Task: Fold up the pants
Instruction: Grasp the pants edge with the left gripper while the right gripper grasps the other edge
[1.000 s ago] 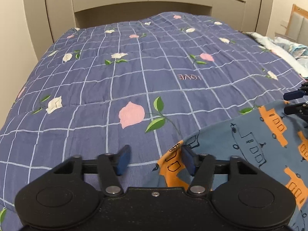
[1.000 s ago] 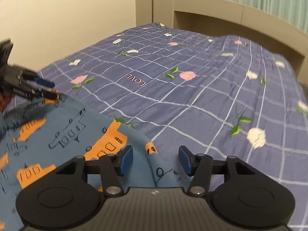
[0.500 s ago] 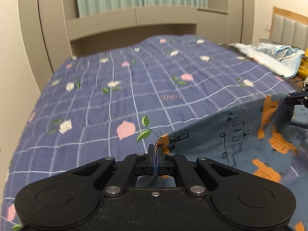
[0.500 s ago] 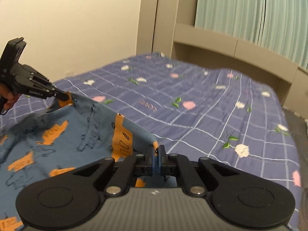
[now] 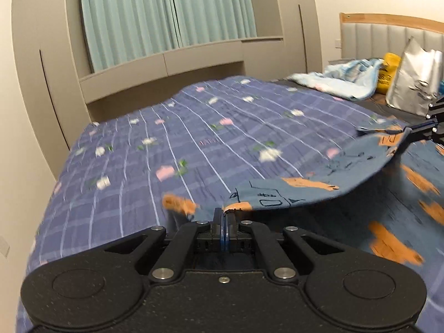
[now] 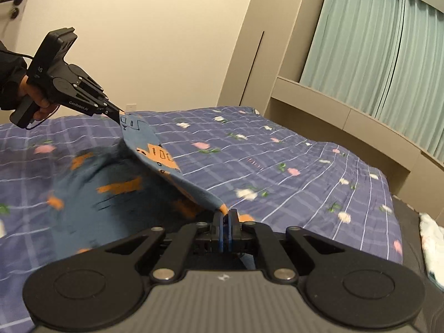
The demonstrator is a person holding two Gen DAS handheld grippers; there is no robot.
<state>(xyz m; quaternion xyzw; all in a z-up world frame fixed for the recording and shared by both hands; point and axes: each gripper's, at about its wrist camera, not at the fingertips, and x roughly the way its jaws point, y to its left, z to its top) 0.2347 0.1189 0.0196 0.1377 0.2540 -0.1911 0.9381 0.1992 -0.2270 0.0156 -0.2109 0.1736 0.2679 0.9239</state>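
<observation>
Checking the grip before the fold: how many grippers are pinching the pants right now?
2: the left gripper and the right gripper each clamp one end of the pants' lifted edge.

Bed w/ navy plaid floral quilt (image 5: 194, 144), pale green curtains (image 5: 166, 14) behind beige cabinets (image 5: 177, 63), lt blue blanket (image 5: 344, 80), yellow jar (image 5: 388, 73) beside silver bag (image 5: 413, 83), padded headboard (image 5: 388, 36)

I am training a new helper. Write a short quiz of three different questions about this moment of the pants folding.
1. True or false: both grippers are shut on the pants.
2. Where does the edge between the left gripper and the right gripper sit? A) flat on the quilt B) lifted above it
3. Which colour are the patches printed on the pants?

Key: 1 true; 2 B; 3 orange.
</observation>
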